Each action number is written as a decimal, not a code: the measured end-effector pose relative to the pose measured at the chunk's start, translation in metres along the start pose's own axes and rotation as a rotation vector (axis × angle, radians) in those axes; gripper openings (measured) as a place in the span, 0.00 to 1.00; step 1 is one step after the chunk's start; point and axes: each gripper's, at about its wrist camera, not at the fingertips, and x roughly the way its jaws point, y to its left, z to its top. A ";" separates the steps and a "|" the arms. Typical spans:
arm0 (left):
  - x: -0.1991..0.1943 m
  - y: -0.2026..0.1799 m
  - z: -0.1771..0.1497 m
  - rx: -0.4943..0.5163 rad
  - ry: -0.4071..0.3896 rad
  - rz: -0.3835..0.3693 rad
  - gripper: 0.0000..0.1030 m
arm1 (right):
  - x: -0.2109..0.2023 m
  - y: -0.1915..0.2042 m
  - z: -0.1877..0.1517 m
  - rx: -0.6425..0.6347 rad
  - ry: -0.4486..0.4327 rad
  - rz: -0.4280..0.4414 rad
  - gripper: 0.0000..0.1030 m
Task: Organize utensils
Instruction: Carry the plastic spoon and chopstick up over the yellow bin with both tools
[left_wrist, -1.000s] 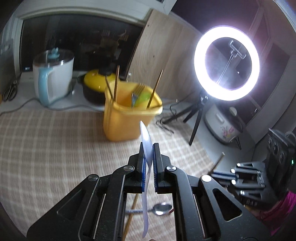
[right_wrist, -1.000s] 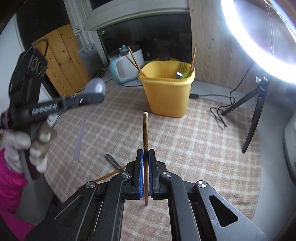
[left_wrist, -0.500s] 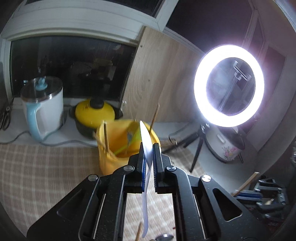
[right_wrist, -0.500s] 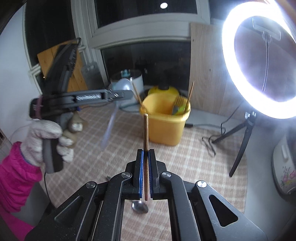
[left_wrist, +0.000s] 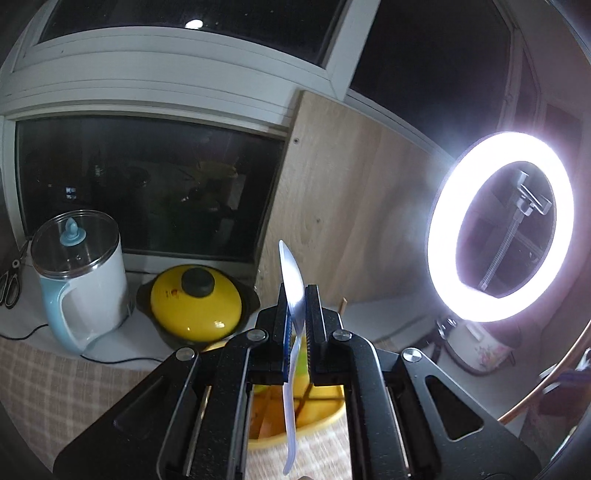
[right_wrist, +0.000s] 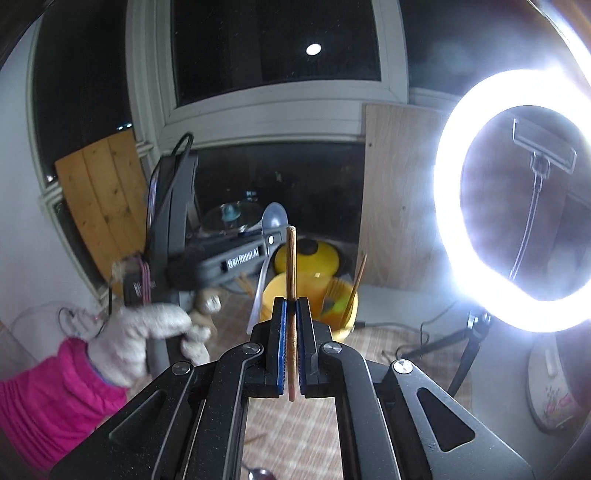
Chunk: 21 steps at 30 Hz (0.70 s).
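My left gripper (left_wrist: 297, 295) is shut on a translucent plastic spoon (left_wrist: 291, 280), bowl up and handle hanging down over the yellow utensil bin (left_wrist: 317, 413) just below it. My right gripper (right_wrist: 291, 306) is shut on a wooden chopstick (right_wrist: 291, 266), held upright and short of the yellow bin (right_wrist: 314, 295). That bin holds a fork (right_wrist: 330, 293) and several chopsticks (right_wrist: 356, 280). In the right wrist view the left gripper (right_wrist: 273, 236) with the spoon (right_wrist: 274, 216) hovers over the bin's left side.
A bright ring light (left_wrist: 502, 229) on a tripod (right_wrist: 469, 350) stands at the right. A white kettle (left_wrist: 79, 277) and a yellow-lidded pot (left_wrist: 195, 299) stand behind the bin. A checked cloth (left_wrist: 48, 387) covers the table. A metal spoon (right_wrist: 258, 473) lies near me.
Both grippers have risen and moved toward the bin. The left gripper with the spoon now sits right over the bin; the right gripper with the chopstick has come closer to it.
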 end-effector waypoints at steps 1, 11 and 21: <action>0.003 0.001 0.000 -0.005 -0.005 0.001 0.04 | 0.002 0.000 0.004 -0.003 -0.006 -0.006 0.03; 0.030 0.001 -0.005 0.012 -0.042 0.078 0.04 | 0.033 -0.001 0.039 -0.049 -0.042 -0.072 0.03; 0.039 0.005 -0.015 0.016 -0.014 0.082 0.04 | 0.068 -0.017 0.041 -0.010 -0.018 -0.093 0.03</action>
